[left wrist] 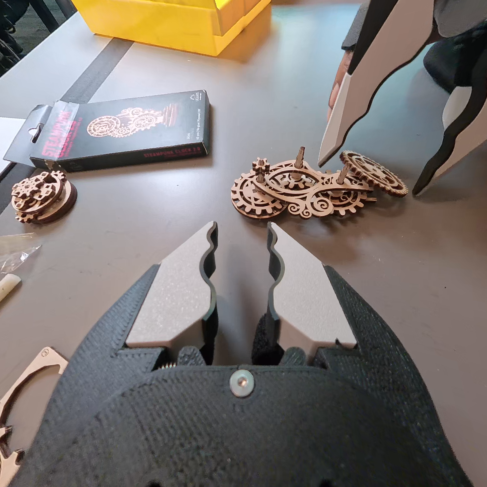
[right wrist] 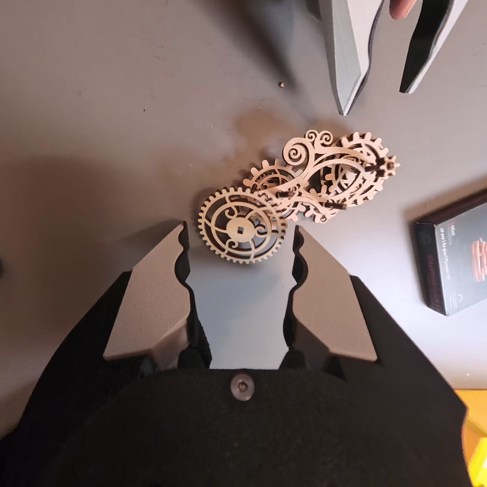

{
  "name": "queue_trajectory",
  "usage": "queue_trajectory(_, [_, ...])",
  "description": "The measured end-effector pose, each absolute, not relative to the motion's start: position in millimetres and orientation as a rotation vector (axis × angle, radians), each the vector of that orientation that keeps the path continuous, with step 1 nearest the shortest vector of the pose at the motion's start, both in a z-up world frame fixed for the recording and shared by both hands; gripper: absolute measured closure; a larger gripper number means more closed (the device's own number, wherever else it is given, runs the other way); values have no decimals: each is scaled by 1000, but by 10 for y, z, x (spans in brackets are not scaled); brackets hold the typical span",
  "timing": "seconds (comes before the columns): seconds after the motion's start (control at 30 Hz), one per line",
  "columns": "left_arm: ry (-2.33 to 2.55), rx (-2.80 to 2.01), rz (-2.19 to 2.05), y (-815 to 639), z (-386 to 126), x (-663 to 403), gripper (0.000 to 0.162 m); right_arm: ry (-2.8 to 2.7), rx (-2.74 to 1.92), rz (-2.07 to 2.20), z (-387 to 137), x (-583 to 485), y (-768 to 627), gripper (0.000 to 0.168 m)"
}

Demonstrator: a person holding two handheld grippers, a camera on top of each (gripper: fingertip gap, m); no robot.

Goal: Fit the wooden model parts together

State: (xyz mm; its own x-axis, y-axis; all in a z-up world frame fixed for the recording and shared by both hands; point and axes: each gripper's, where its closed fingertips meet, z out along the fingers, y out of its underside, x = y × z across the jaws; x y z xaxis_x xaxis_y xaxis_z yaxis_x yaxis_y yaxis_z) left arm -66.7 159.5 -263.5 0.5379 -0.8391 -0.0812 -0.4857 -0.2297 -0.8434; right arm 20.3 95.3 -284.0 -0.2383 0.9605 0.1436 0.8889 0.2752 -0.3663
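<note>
A wooden gear assembly [left wrist: 303, 192] lies on the grey table: an ornate swirl plate over several gears, with upright pegs. A loose large gear [left wrist: 374, 172] leans tilted on its right end. In the right wrist view the assembly [right wrist: 329, 179] sits ahead and the large gear [right wrist: 242, 229] lies just beyond my fingertips. My left gripper [left wrist: 242, 226] is open and empty, a little short of the assembly. My right gripper [right wrist: 238, 228] is open and empty, above the large gear; it also shows in the left wrist view [left wrist: 369, 176]. The left gripper shows at the top of the right wrist view [right wrist: 374, 102].
A black kit box [left wrist: 126, 131] lies left of the assembly and also shows in the right wrist view [right wrist: 458, 258]. A second small wooden gear stack [left wrist: 42, 197] sits at far left. A yellow bin [left wrist: 171, 21] stands at the back. A wooden part sheet [left wrist: 29, 390] and a plastic bag [left wrist: 15, 253] lie near left.
</note>
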Motion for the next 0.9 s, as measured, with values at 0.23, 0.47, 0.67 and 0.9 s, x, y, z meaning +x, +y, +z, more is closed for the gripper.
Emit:
queue_trajectory(0.23, [1084,-1882,-496,1596,-2634,-666,126,-2200,-1701,324,-2844,195,966,103])
queue_trajectory(0.47, [1089,-1882,-492,1593,-2637,-663,126,-2197,-1722,422,-2770,256,968,104])
queue_trajectory(0.67, [1085,-1884,-497,1596,-2636,-665,126,-2140,-1725,475,-2603,340,1061,104])
queue_trajectory(0.9, [1055,-1874,-505,1613,-2600,-683,125,-1966,-1739,529,-2433,317,1312,104])
